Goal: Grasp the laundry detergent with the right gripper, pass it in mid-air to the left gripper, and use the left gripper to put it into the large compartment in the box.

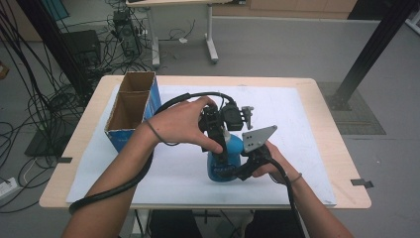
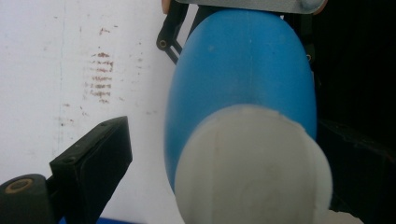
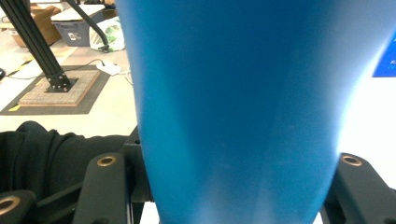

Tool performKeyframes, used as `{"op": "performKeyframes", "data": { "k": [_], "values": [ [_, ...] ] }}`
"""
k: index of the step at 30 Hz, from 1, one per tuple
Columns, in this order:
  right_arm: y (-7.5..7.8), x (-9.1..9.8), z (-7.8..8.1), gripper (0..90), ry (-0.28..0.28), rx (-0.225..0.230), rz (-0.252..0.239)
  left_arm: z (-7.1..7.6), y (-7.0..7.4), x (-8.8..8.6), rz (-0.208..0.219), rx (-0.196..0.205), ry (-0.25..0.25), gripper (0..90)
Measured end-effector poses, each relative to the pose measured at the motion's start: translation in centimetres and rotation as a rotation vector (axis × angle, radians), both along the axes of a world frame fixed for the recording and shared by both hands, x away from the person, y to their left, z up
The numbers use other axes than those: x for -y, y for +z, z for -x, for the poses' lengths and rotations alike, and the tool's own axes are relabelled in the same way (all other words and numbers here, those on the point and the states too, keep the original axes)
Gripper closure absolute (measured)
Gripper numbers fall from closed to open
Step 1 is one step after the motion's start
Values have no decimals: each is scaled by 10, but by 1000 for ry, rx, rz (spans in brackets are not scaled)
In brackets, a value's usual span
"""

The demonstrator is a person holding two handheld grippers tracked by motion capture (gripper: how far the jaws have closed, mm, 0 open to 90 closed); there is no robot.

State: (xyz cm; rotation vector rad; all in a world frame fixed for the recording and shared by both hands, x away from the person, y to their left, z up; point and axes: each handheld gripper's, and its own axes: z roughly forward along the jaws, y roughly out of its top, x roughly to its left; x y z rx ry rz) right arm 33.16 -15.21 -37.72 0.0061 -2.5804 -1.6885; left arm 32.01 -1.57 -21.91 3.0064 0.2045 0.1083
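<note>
1. Blue bottle (image 3: 238, 112) sits closest to the lens in the right gripper view, its body standing between that tool's two black jaws, which sit hard against either side of it. Judged clamped on the body.
2. Counter (image 1: 317, 99), largest item, carries a white sheet (image 1: 297, 144); the bottle stands upright on it near the middle, toward the person's edge.
3. Cardboard box (image 1: 132, 106), open-topped and split into two compartments, stands at the far left of the counter, well apart from the bottle. Both compartments look empty as far as can be seen.
4. Right tongs (image 1: 242, 168) hold the bottle low on its side; the right hand (image 1: 272, 161) is wrapped round the handle.
5. Left tongs (image 1: 218, 144) point down over the bottle's top, with the left hand (image 1: 181, 124) gripping them. In the left gripper view the jaws stand apart on either side of the white cap (image 2: 254, 165), with a clear gap at the left jaw; not yet closed.
6. Judgement: the step in hand appears to be seizing the cap. Recommend centring the cap between the left jaws, closing square on its rim rather than the blue shoulder, and keeping the right grip firm so the body cannot turn or tip.
7. Risk: an off-centre bite could slip off the smooth cap.
</note>
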Motion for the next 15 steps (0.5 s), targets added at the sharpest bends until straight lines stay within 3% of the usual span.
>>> {"op": "performKeyframes", "data": {
  "k": [15],
  "values": [
    [3, 0, 2, 411, 2, 3, -11, 1, -5, 5, -21, -4, -13, 115]
  ]
}}
